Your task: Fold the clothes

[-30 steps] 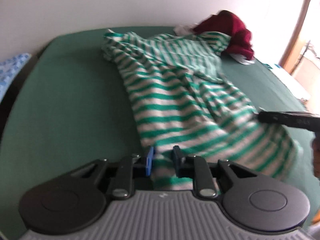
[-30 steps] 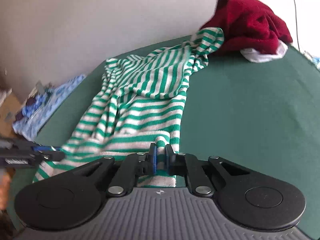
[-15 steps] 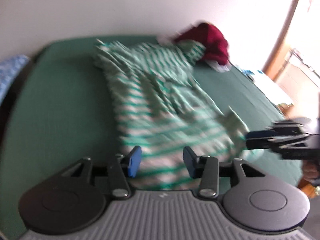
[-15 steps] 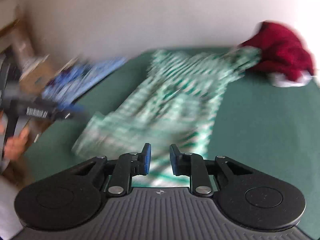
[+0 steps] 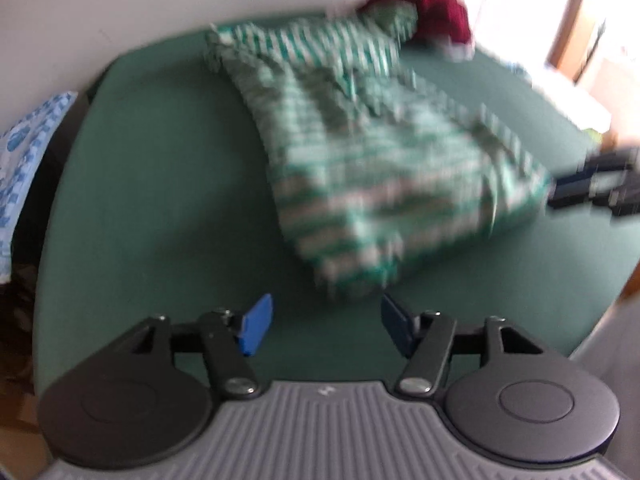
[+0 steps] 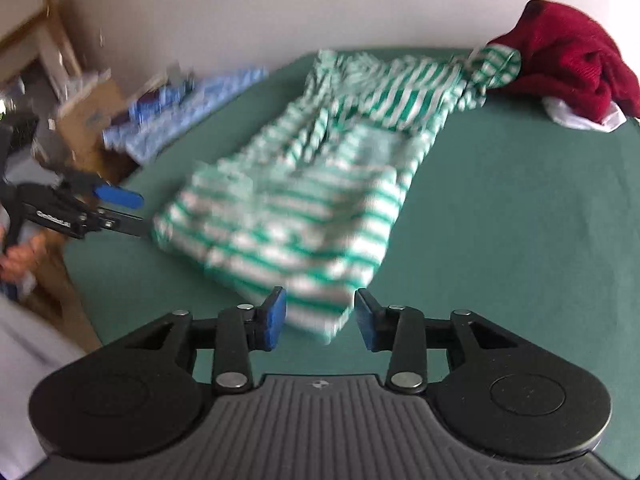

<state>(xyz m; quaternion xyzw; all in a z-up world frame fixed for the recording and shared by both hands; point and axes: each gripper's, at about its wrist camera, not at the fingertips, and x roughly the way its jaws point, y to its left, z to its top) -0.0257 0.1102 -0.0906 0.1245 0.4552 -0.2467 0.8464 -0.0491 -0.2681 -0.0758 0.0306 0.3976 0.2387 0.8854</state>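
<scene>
Both views blurred. Striped shirt [image 5: 384, 168] lies spread on the green table [image 5: 152, 208], its far end reaching up to a red garment [image 6: 568, 60] heaped at the table's far side, where a bit of white cloth [image 6: 580, 118] shows under the red. From my left gripper [image 5: 326, 326] I see the jaws opening, blue pads [image 5: 256, 322] well apart, nothing between them but bare green surface; the shirt's near hem lies just ahead of the tips, not touched. My right gripper [image 6: 320, 318] is also opening, pads clear of the cloth, though a corner of the hem lies in the gap between them. In the right view the left gripper sits at the shirt's left edge, with a hand [image 6: 18, 254] behind it. Blue patterned fabric [image 6: 188, 108] and a cardboard box [image 6: 88, 116] lie beyond the table's left side.
</scene>
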